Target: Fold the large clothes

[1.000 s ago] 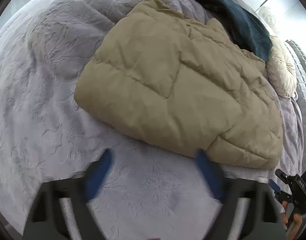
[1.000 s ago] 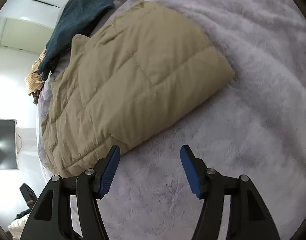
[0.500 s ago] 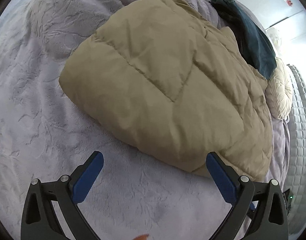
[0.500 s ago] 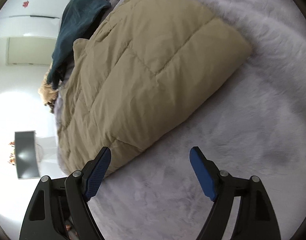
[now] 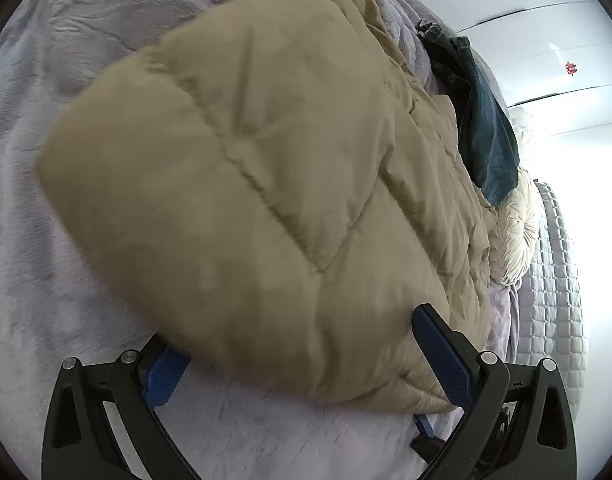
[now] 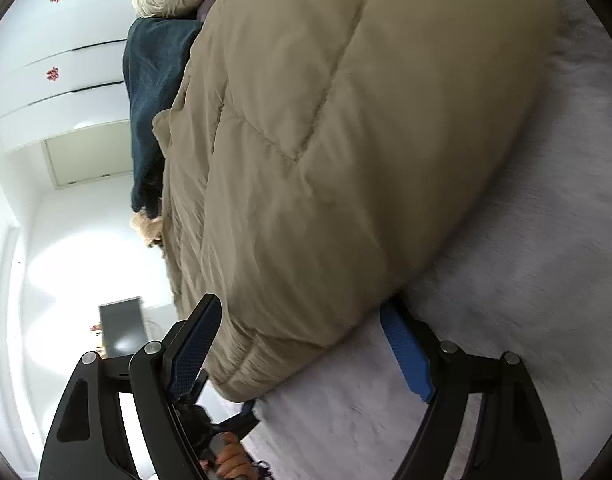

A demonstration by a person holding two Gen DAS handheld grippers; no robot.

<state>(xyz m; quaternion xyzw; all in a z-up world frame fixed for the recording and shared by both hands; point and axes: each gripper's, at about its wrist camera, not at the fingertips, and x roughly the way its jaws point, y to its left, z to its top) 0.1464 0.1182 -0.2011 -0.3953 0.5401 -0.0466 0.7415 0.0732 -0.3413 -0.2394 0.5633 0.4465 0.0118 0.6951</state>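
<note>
Because both grippers are straddling only the near puffy edge of the jacket (image 5: 242, 184), a shallow bite is risking slick padding squeezing out, and uneven lifting is threatening to undo the fold. Left gripper (image 5: 306, 356) is standing wide open, holding nothing; its left finger is tucking under the near edge, its right pad (image 5: 442, 356) touching the top. Right gripper (image 6: 302, 356) is equally wide, empty, flanking the near corner. Jacket is lying folded on the blanket (image 5: 34, 300); farther off, a dark garment (image 5: 486, 136) and pillow (image 5: 514, 232).

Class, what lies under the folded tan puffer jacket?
The tan puffer jacket rests on a lavender plush blanket. Anything directly beneath the jacket is covered.
</note>
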